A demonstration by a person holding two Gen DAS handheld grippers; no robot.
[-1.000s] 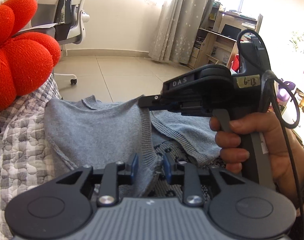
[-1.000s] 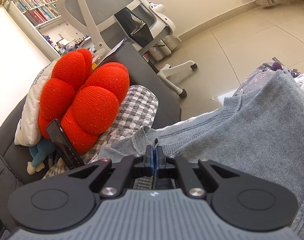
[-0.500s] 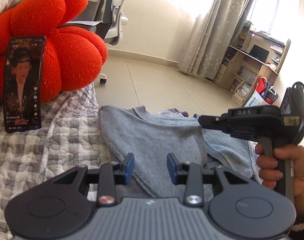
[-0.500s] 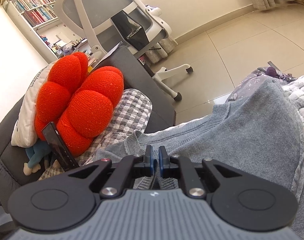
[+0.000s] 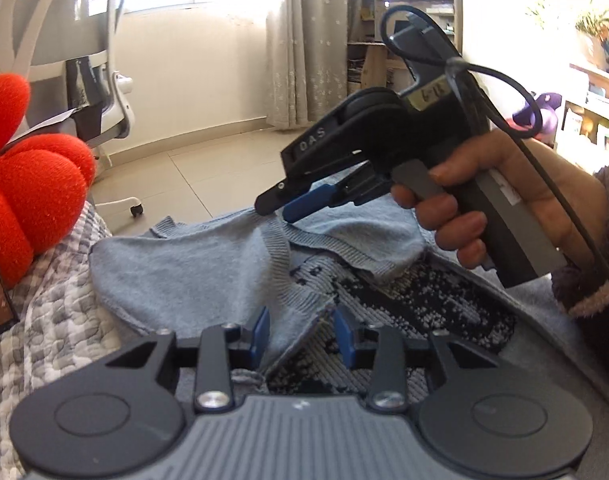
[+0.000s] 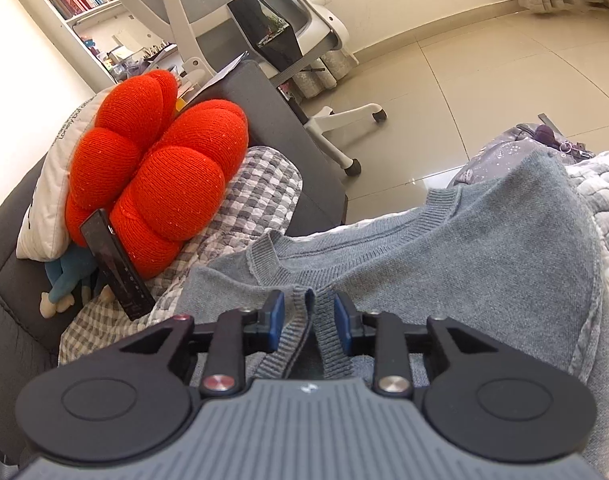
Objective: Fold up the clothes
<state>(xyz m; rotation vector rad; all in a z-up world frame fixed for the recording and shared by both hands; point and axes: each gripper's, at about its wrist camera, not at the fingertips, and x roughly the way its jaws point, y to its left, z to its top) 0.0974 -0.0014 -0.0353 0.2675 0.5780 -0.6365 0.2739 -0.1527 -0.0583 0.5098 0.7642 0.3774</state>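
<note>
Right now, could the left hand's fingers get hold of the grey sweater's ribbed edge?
Probably yes. The left gripper stands open with the grey sweater edge between its fingers, and nothing blocks them from closing.

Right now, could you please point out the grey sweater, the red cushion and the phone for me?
grey sweater (image 6: 484, 240): right wrist view, on its flat knit body.
red cushion (image 6: 172, 184): right wrist view, on a front lobe.
phone (image 6: 116, 264): right wrist view, on its dark side, leaning against the cushion.
</note>
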